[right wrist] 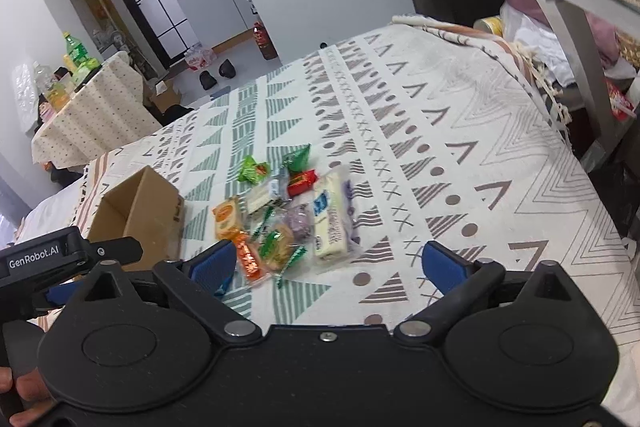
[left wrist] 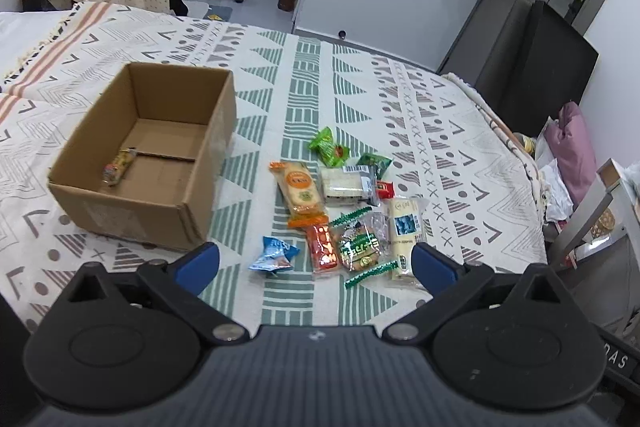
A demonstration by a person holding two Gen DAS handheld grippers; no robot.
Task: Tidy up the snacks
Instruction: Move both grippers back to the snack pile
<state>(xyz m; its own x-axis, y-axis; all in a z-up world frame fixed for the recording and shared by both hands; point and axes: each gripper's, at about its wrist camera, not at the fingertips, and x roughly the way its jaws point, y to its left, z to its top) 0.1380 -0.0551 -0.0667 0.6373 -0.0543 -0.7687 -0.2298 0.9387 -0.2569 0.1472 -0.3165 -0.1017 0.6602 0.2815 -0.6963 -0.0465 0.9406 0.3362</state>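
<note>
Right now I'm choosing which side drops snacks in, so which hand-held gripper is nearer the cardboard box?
Left. The left hand-held gripper sits just in front of the cardboard box; the right hand-held gripper is farther right, past the snack pile.

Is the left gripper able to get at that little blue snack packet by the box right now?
Probably yes. The left gripper is open and holds nothing, and the blue packet lies just ahead of it on the cloth, apart from the cardboard box, with nothing on top.
</note>
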